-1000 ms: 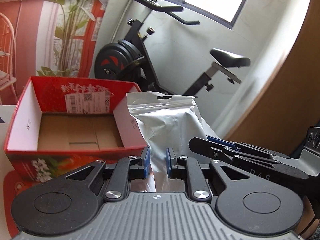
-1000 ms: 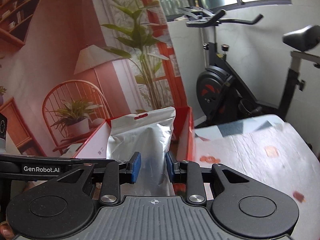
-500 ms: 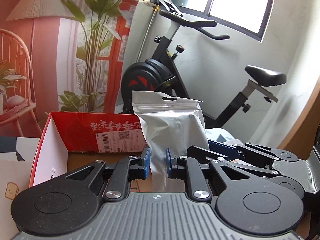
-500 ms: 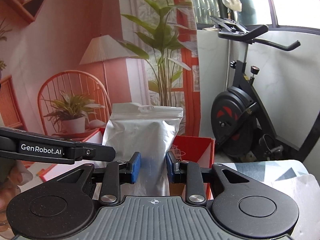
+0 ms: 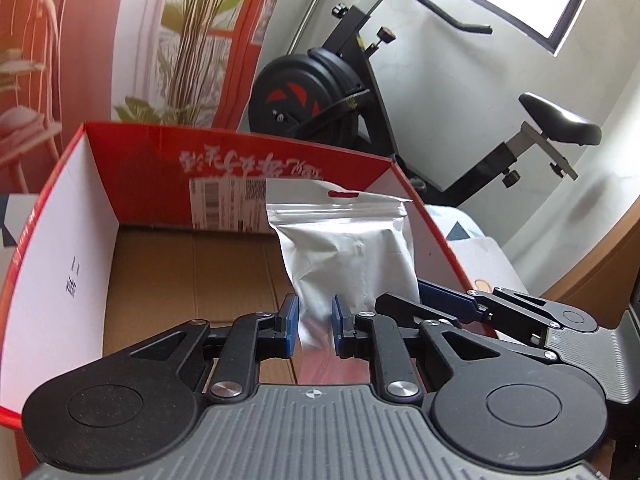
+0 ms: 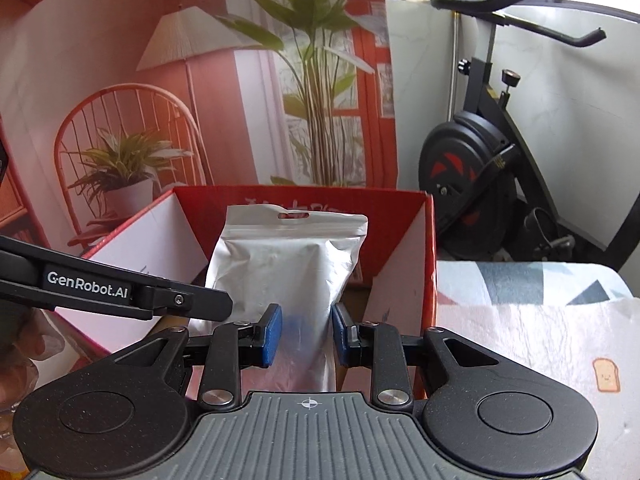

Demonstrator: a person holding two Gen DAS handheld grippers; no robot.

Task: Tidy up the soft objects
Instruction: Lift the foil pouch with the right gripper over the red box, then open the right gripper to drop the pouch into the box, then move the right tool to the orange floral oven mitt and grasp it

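Note:
One silver zip pouch (image 5: 348, 248) stands upright, held low down by both grippers. In the left wrist view my left gripper (image 5: 314, 326) is shut on its bottom part, and the right gripper's fingers (image 5: 448, 300) meet the pouch's right edge. In the right wrist view my right gripper (image 6: 306, 334) is shut on the same pouch (image 6: 288, 264), with a left finger (image 6: 192, 300) at its lower left. Behind and below the pouch lies the open red cardboard box (image 5: 52, 280), with white inner walls and a bare brown floor. The pouch hangs over the box's (image 6: 404, 280) right half.
The box sits on a table with a patterned cloth (image 6: 520, 320) that stretches to the right. A black exercise bike (image 5: 320, 92) stands behind the table against a white wall. A printed backdrop of plants and a chair fills the left. A person's hand (image 6: 16, 360) shows at the lower left.
Both grippers have moved down and toward the box with the pouch still held. The pouch, earlier above the rim against the wall, now sits in front of the box's inside.

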